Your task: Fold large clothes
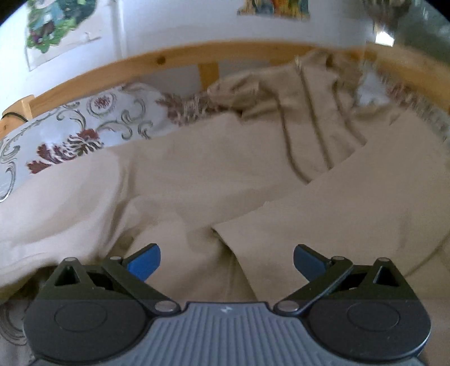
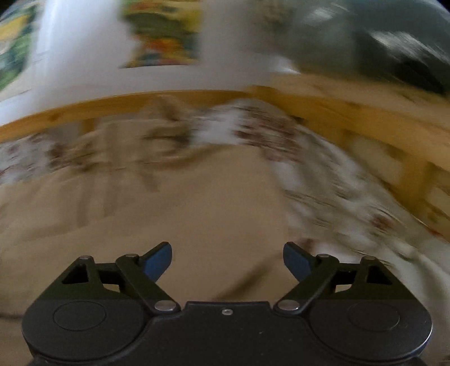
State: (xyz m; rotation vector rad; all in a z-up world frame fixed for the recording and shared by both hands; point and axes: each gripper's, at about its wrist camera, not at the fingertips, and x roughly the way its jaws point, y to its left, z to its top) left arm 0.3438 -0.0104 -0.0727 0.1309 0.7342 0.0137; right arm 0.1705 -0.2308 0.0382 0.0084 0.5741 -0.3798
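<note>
Bedspread under beige garment; both tools spread.

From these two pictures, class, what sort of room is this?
Probably a bedroom: a wooden bed frame runs round a floral bedcover, a beige garment is spread on it, and posters hang on the wall.
</note>
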